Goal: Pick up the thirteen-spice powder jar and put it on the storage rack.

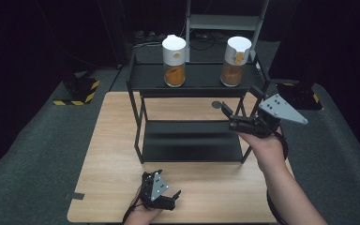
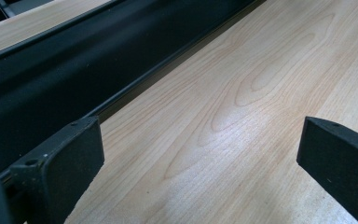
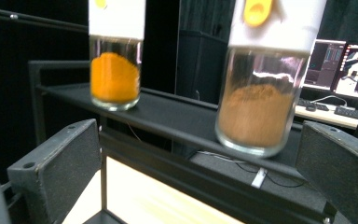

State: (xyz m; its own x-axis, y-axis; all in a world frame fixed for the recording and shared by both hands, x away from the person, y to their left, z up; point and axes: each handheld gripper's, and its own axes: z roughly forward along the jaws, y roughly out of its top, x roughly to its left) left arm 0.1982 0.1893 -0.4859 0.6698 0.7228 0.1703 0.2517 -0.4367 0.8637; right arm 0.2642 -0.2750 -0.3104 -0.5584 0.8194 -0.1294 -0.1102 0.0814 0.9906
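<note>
Right gripper (image 1: 240,108), jaws apart, sits below-front of brown-powder glass jar w/ white cap (image 1: 235,61) on black metal shelf (image 1: 201,77); left gripper (image 1: 168,194) jaws apart, well below shelf.

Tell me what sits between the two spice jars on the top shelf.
Nothing: between the orange-powder jar and the brown-powder jar the black top shelf is bare, as the high view and the right gripper view show.
</note>
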